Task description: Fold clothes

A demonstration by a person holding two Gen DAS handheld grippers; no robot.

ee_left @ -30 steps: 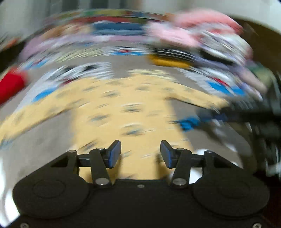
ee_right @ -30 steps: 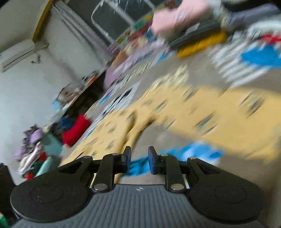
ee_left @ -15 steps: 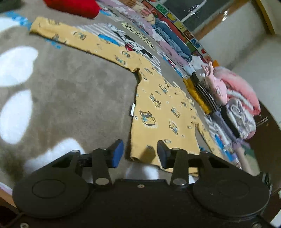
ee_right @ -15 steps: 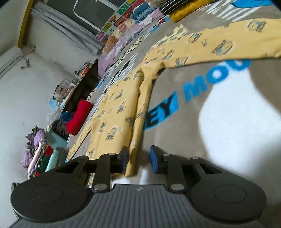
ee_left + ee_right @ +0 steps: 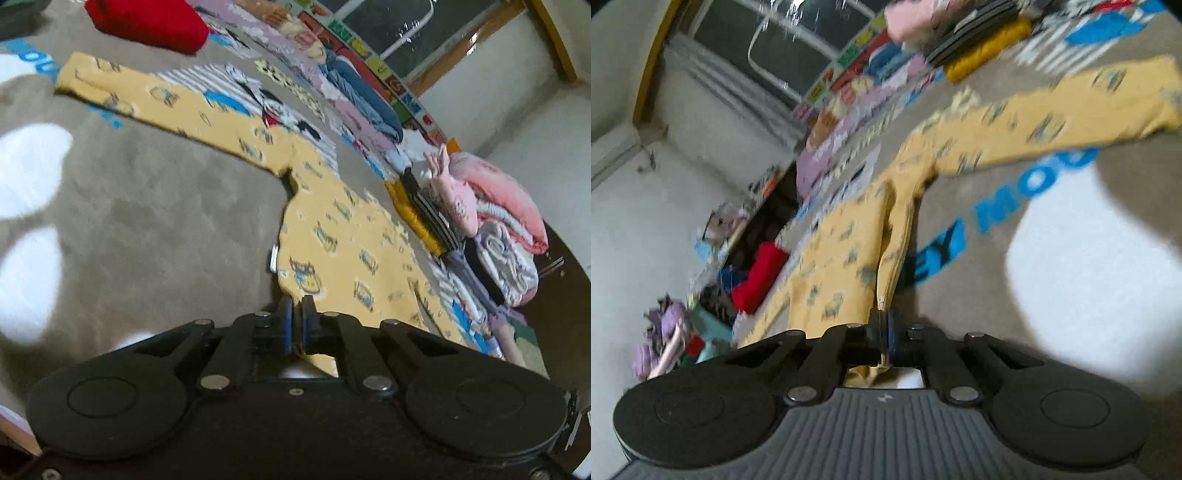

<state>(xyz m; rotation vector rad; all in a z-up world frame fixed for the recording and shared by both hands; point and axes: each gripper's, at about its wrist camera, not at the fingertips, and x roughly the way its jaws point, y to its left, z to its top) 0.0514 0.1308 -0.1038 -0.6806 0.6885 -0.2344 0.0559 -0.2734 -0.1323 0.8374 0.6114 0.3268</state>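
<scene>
1. The left gripper is clamped on one bottom corner of the yellow top; the right gripper pinches the other hem corner.
2. Beyond the jaws, the yellow top lies spread flat on the grey rug, sleeves out to each side, so no fold shows yet.
3. Farther off, a stack of folded clothes suggests this piece is only starting.
</scene>
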